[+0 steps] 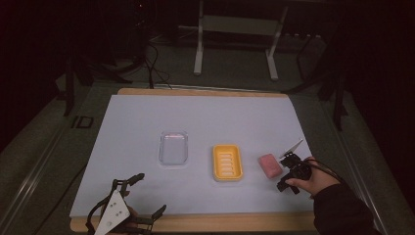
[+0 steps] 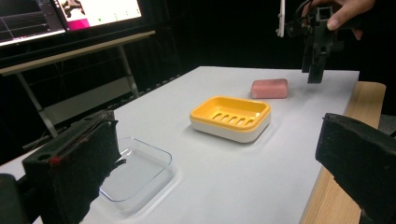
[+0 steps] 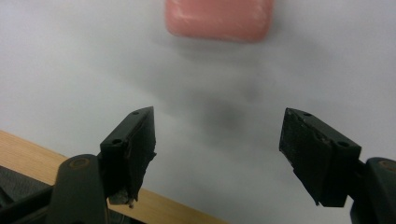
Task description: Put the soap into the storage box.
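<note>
A pink soap bar (image 1: 269,165) lies on the white mat, right of a yellow soap dish (image 1: 227,162) with a slotted floor. Left of the dish sits a clear plastic tray (image 1: 173,148). My right gripper (image 1: 288,178) hangs just right of the soap, pointing down, held by a hand in a dark sleeve. In the right gripper view its jaws (image 3: 217,149) stand open over bare mat, with the soap (image 3: 219,18) beyond them. My left gripper (image 1: 152,192) rests open at the near left edge; from it I see the tray (image 2: 135,175), dish (image 2: 231,119), soap (image 2: 269,88) and right gripper (image 2: 314,70).
The white mat (image 1: 147,117) covers a wooden table whose edge (image 1: 220,223) shows along the front. A metal stand (image 1: 235,24) and cables are on the floor behind. Lit monitors (image 2: 93,9) stand off to one side.
</note>
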Motion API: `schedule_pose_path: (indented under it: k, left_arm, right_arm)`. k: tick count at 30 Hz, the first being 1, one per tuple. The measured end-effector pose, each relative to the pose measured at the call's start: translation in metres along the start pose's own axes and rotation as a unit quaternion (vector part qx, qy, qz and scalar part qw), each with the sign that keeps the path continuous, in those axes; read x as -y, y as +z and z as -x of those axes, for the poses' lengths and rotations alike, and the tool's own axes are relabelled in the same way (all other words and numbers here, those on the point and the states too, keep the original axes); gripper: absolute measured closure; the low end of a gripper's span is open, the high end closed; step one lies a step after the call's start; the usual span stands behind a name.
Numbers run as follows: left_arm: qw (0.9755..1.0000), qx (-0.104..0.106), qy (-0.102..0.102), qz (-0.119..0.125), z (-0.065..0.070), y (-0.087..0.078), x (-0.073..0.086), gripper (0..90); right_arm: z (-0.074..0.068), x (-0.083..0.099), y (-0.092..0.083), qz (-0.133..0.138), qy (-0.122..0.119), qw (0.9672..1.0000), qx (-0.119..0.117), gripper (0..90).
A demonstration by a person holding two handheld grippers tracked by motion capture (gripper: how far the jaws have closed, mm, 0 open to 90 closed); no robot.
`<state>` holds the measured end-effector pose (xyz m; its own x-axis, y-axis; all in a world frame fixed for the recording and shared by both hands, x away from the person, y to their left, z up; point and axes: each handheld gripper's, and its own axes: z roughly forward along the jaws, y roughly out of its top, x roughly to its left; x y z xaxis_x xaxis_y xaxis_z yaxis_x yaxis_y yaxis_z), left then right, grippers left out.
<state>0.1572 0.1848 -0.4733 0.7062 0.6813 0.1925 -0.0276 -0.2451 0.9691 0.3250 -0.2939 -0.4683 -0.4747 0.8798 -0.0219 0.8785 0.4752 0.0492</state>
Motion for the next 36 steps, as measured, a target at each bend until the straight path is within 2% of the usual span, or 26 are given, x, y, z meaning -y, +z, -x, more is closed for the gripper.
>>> schedule_pose_path:
  k: [6,13,17,20,21,24,27,35,36]
  left_arm:
    - [1.0000,0.002,0.003,-0.002,0.001,0.001,0.000,0.3]
    - [1.0000,0.001,0.002,-0.003,0.001,0.001,0.000,0.3]
    - [1.0000,-0.001,0.004,-0.004,0.001,0.001,0.000,0.3]
    - [1.0000,-0.001,0.003,-0.004,0.001,0.001,0.000,0.3]
    - [1.0000,-0.001,0.003,-0.005,0.000,0.001,0.000,0.3]
    - [1.0000,0.000,0.003,-0.005,0.000,0.001,0.000,0.3]
    - [1.0000,0.000,0.004,-0.005,0.001,0.001,0.001,0.3]
    - [1.0000,0.001,0.005,-0.007,0.001,0.002,0.001,0.3]
    - [1.0000,0.001,0.005,-0.007,0.000,0.001,0.001,0.3]
  right_arm:
    - [0.007,-0.007,0.004,-0.001,0.014,0.9999,-0.002,27.0]
    - [0.008,-0.019,0.005,0.011,0.004,0.9999,-0.010,24.8]
    - [0.008,-0.029,0.004,0.027,0.000,0.9994,-0.020,17.4]
    - [0.008,-0.032,0.004,0.032,-0.004,0.9993,-0.021,16.3]
    - [0.007,-0.036,0.006,0.046,-0.010,0.9988,-0.016,13.4]
    - [0.006,-0.040,0.007,0.052,-0.016,0.9985,-0.010,12.6]
    - [0.004,-0.047,0.010,0.066,-0.026,0.9973,0.017,12.4]
    - [0.001,-0.059,0.020,0.065,-0.032,0.9968,0.035,13.4]
    - [0.000,-0.061,0.021,0.067,-0.025,0.9968,0.035,13.7]
